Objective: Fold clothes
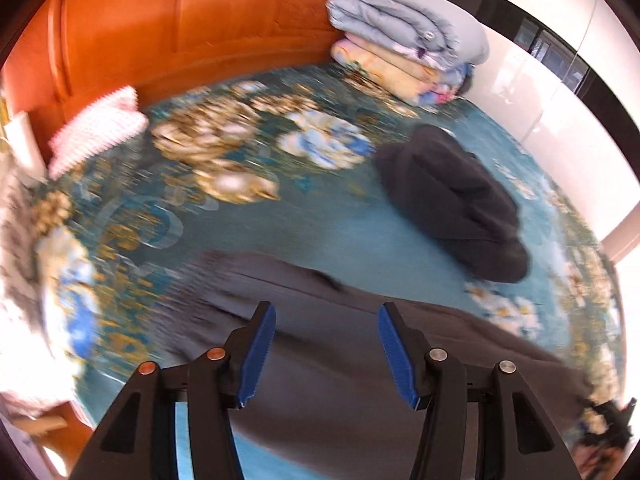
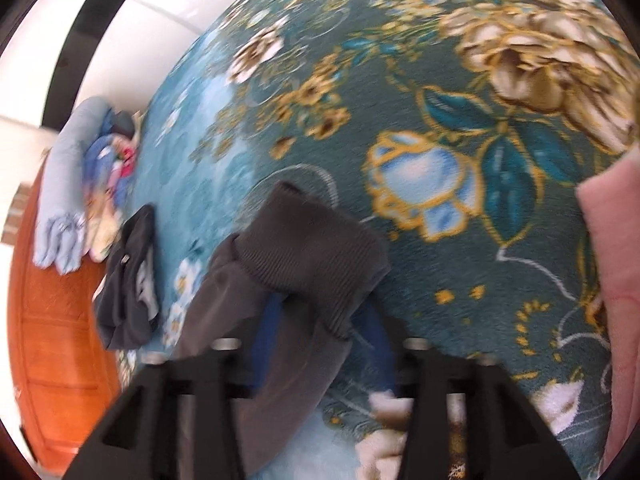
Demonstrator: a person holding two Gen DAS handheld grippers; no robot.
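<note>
A dark grey garment (image 1: 340,344) lies spread on the teal floral bedspread (image 1: 248,208), right under my left gripper (image 1: 326,316), which is open and empty above it. In the right wrist view the garment's ribbed cuff (image 2: 312,248) and sleeve lie between the blue fingers of my right gripper (image 2: 320,320); the cloth hides the fingertips, and the jaws stand apart. A folded black garment (image 1: 452,200) lies on the bed to the right, and it also shows in the right wrist view (image 2: 128,280).
Stacked folded quilts (image 1: 404,36) sit against the orange wooden headboard (image 1: 180,28). A pink-and-white pillow (image 1: 96,128) lies at the left. A pink cloth (image 2: 616,280) lies at the right edge of the right wrist view. A white wall (image 1: 560,92) borders the bed.
</note>
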